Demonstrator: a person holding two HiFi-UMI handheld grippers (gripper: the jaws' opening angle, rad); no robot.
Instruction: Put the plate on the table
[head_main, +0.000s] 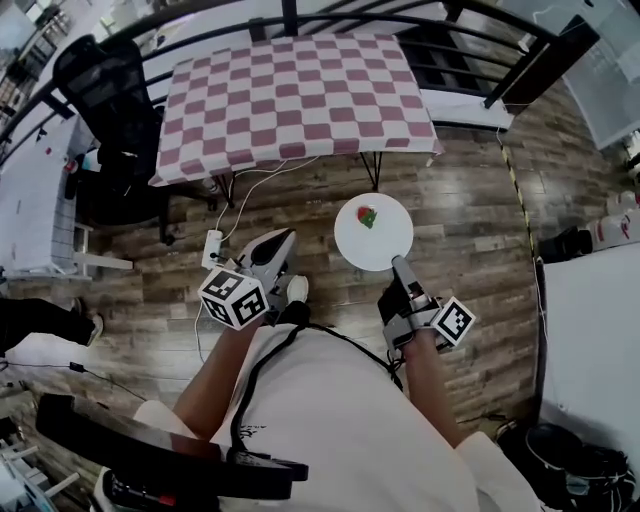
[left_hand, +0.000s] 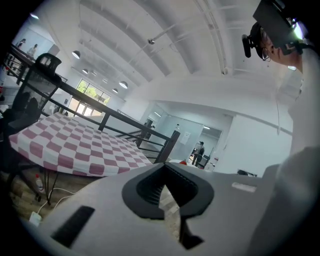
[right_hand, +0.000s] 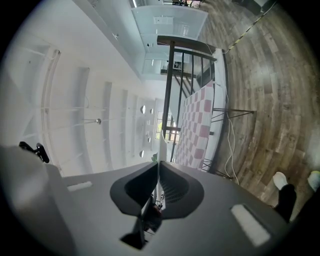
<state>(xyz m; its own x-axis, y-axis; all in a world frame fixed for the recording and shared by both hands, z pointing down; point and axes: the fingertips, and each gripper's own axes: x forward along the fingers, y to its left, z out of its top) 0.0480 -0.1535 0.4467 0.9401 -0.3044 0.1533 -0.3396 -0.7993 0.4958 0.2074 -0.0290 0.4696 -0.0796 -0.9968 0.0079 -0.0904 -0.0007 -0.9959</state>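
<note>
A round white plate (head_main: 373, 232) with a small red and green item (head_main: 368, 217) on it hangs over the wooden floor, just short of the table. My right gripper (head_main: 398, 265) is shut on the plate's near rim. In the right gripper view the plate (right_hand: 159, 155) shows edge-on as a thin white line pinched between the jaws of that gripper (right_hand: 157, 172). The table (head_main: 295, 95) has a pink and white checkered cloth and stands farther ahead. My left gripper (head_main: 272, 250) is held left of the plate, shut and holding nothing. In the left gripper view the gripper's (left_hand: 167, 187) jaws meet.
A black office chair (head_main: 105, 90) stands left of the table, and a dark railing (head_main: 300, 15) runs behind it. Cables and a power strip (head_main: 212, 248) lie on the floor under the table's near edge. White tables (head_main: 595, 330) flank the right side.
</note>
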